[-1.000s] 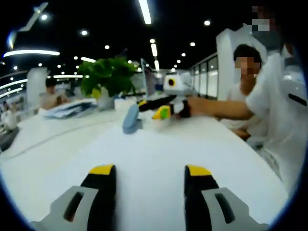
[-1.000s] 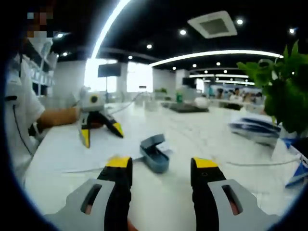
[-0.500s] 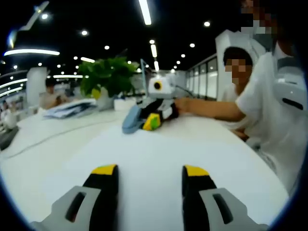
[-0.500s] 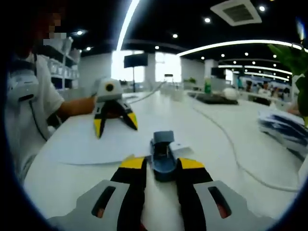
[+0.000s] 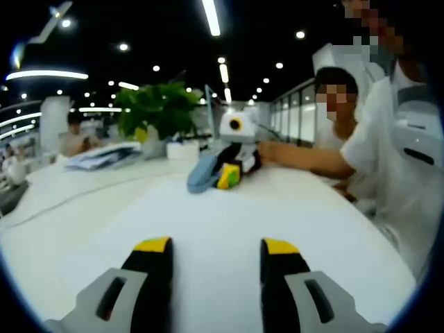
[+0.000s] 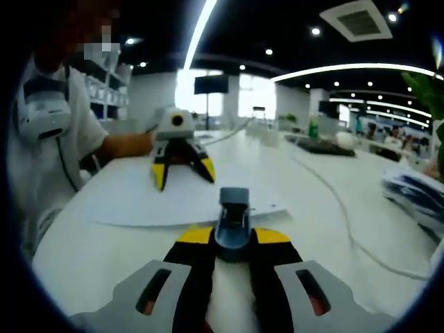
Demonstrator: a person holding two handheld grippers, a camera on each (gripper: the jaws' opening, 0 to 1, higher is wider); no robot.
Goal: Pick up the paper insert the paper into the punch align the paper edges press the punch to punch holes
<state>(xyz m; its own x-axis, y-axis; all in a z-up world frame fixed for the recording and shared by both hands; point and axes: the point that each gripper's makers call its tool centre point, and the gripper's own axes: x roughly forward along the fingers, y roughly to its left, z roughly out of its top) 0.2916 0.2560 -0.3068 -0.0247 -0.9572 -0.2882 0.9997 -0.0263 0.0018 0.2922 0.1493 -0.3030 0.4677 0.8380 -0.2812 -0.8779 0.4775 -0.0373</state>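
A white table is being spread across the lower half of both views, with the paper lying flat at left centre of the right gripper view. The blue punch, at bottom centre there, is being clamped by the right gripper, whose jaws stood wide a second ago. The left gripper is being held open over the sheet. Punching is judged still ahead.
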